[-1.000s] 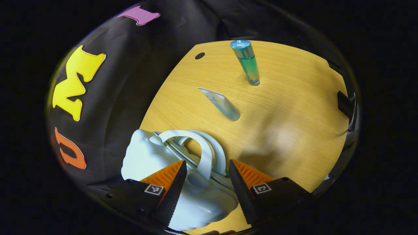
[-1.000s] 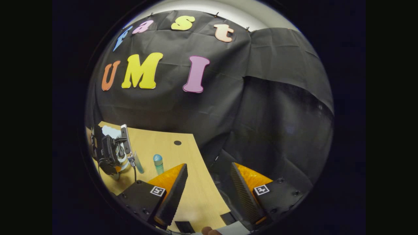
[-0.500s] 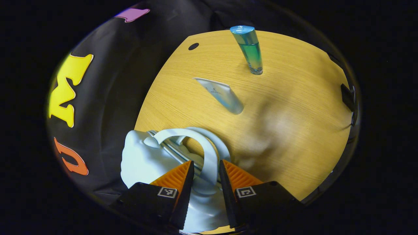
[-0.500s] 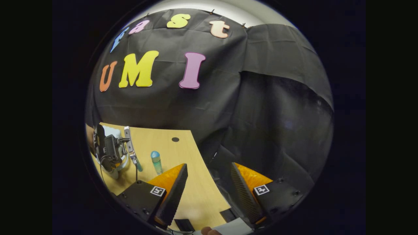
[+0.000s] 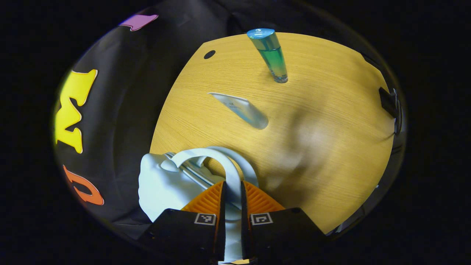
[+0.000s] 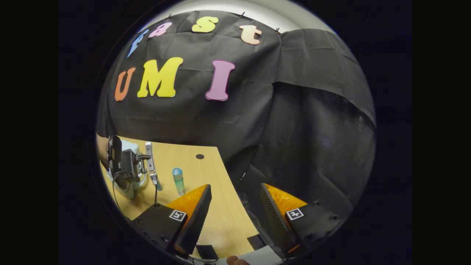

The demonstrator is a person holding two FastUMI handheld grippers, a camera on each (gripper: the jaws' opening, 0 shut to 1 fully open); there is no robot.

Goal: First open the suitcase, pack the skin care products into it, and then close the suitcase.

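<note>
A small pale blue suitcase (image 5: 162, 184) sits at the near left corner of the wooden table (image 5: 323, 121). My left gripper (image 5: 232, 193) is shut on its curved handle (image 5: 220, 162). Farther off, a pale tube (image 5: 241, 109) lies flat and a blue-green bottle (image 5: 271, 55) stands upright. In the right gripper view my right gripper (image 6: 235, 209) stays open and empty over the table's right edge. That view also has the bottle (image 6: 178, 181), the suitcase (image 6: 129, 186) and the left gripper's body (image 6: 125, 165) at the far left.
A dark round hole (image 5: 209, 54) marks the table's far left part. A black block (image 5: 388, 105) sits at the table's right edge. Small dark pieces (image 6: 206, 252) lie on the table below my right gripper. Black cloth hangs behind the table.
My left gripper went from open around the suitcase handle to shut on it. The right gripper has hardly moved and stays open.
</note>
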